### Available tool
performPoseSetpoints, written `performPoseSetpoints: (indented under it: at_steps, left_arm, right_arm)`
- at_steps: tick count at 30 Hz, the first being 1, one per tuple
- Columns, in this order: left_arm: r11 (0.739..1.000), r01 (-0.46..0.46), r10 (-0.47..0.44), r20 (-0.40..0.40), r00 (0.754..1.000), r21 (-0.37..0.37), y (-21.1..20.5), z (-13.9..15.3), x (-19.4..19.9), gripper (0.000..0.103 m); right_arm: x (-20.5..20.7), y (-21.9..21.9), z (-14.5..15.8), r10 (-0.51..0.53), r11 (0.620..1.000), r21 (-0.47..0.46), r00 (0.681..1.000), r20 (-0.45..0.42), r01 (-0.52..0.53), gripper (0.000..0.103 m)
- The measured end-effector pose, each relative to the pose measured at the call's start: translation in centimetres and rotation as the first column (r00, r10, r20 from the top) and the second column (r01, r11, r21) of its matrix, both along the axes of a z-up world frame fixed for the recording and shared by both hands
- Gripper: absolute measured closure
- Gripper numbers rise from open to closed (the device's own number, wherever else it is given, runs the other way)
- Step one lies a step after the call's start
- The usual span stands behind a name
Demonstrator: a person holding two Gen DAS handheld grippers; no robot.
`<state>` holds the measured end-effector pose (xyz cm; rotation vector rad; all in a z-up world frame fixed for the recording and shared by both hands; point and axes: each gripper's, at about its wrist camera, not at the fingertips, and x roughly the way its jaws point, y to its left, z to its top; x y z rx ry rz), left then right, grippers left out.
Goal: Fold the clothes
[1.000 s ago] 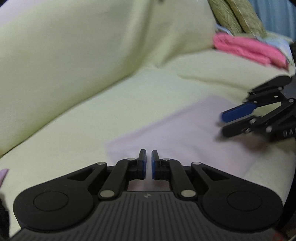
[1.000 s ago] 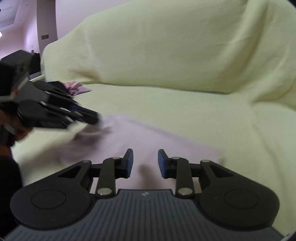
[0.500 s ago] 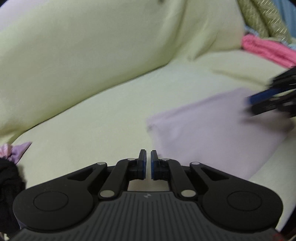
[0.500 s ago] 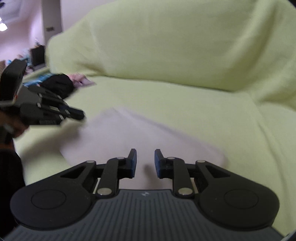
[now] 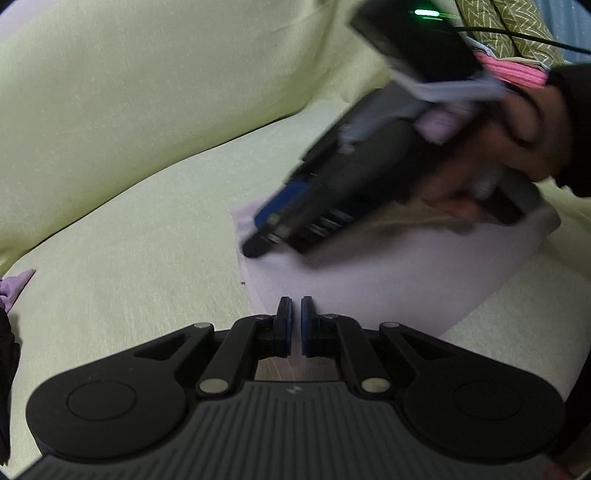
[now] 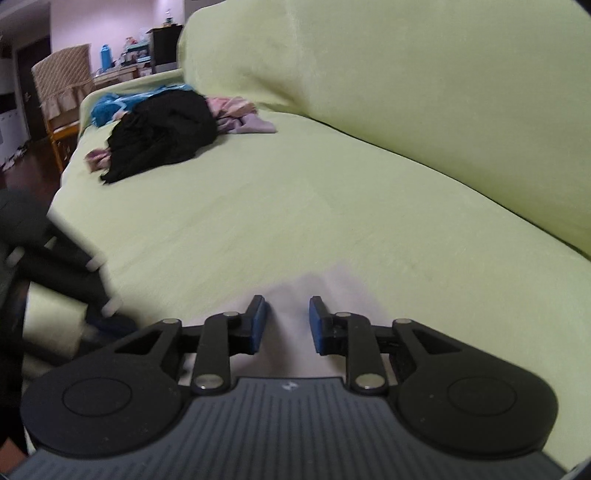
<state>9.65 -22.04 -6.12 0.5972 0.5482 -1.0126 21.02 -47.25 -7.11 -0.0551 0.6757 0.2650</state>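
Note:
A pale lilac folded garment [image 5: 388,273] lies flat on the yellow-green sofa seat [image 5: 147,240]. My left gripper [image 5: 296,306] is shut and empty, its tips over the garment's near left edge. My right gripper [image 6: 284,306] is open and empty, low over the garment's end [image 6: 314,288]. In the left wrist view the right gripper [image 5: 266,229] reaches across the garment, its tips at the far left corner, blurred by motion. The left gripper's body [image 6: 55,273] shows at the left of the right wrist view.
A heap of unfolded clothes, black [image 6: 162,129], blue and pink, lies at the sofa's far end. Pink folded clothes [image 5: 513,72] and a patterned cushion [image 5: 517,33] sit at the other end. The sofa back [image 6: 406,92] rises behind the seat.
My right gripper has swung left across the garment to its far left corner and opened wider. My left gripper has stayed shut and moved slightly towards the garment's near edge.

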Motion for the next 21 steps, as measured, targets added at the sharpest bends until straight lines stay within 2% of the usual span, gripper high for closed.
performPoseSetpoints:
  at_steps: [4, 7, 11, 17, 21]
  left_arm:
    - [1.0, -0.011, 0.011, -0.011, 1.0, -0.018, 0.2, -0.2, -0.1, 0.098]
    - [0.999, -0.021, 0.021, -0.03, 0.999, -0.025, 0.4, -0.1, 0.0, 0.098]
    - [0.998, -0.054, 0.054, -0.043, 0.998, -0.015, 0.8, 0.5, -0.6, 0.098]
    - [0.997, -0.066, 0.063, -0.076, 0.995, -0.035, 0.6, 1.4, -1.8, 0.098]
    - [0.999, -0.053, 0.054, -0.063, 0.997, 0.012, -0.3, 0.4, -2.4, 0.097]
  right_arm:
    - [2.4, -0.5, -0.8, -0.043, 0.999, 0.001, 0.999, 0.001, 0.043, 0.083]
    - [1.5, -0.5, 0.0, -0.094, 0.996, -0.003, 0.995, 0.014, 0.094, 0.084]
    - [-2.4, -1.2, 1.3, -0.174, 0.984, 0.023, 0.984, 0.027, 0.174, 0.083]
    - [-8.8, -1.7, 0.3, -0.333, 0.943, -0.013, 0.94, -0.07, 0.333, 0.083]
    - [-12.5, -2.1, 0.0, -0.391, 0.92, -0.008, 0.918, -0.069, 0.391, 0.084]
